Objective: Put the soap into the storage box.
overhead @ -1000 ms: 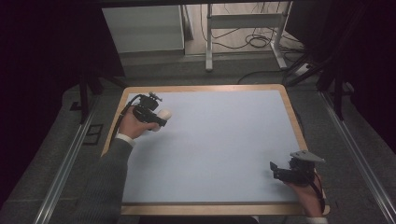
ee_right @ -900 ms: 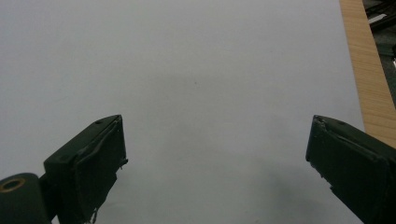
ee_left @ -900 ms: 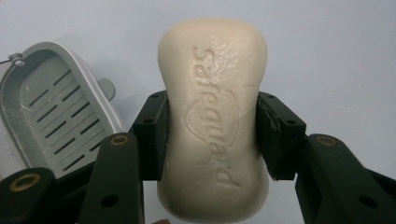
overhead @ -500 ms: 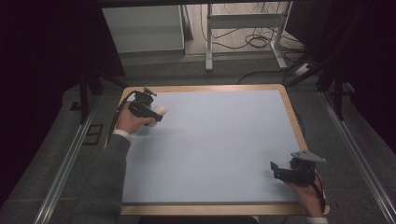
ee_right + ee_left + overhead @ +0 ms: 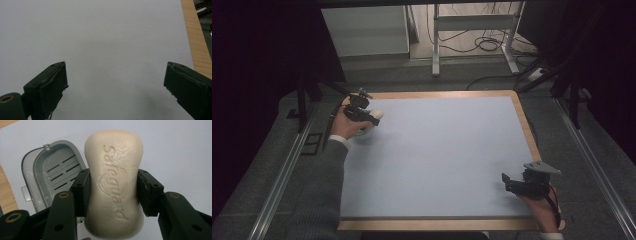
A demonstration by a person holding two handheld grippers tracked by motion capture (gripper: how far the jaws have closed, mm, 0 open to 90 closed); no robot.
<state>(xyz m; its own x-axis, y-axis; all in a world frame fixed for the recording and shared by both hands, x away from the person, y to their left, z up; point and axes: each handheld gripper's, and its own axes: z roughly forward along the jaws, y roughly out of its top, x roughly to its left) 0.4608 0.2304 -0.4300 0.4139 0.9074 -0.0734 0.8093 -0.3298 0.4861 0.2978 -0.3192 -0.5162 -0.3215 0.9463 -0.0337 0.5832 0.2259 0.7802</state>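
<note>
While your left claw (image 5: 112,192) clamps the waist of the smooth, cream soap bar (image 5: 114,182), with its embossed lettering, that bar hangs above the pale blue bench (image 5: 437,160), beside a grey plastic soap dish (image 5: 53,173) with a slotted floor and rounded corners. Since a second ago, your left hand has carried the bar toward the bench's far left corner. Your right claw (image 5: 115,85) stands wide apart, its matte black pads over bare matte surface near the wooden edging (image 5: 193,37).
</note>
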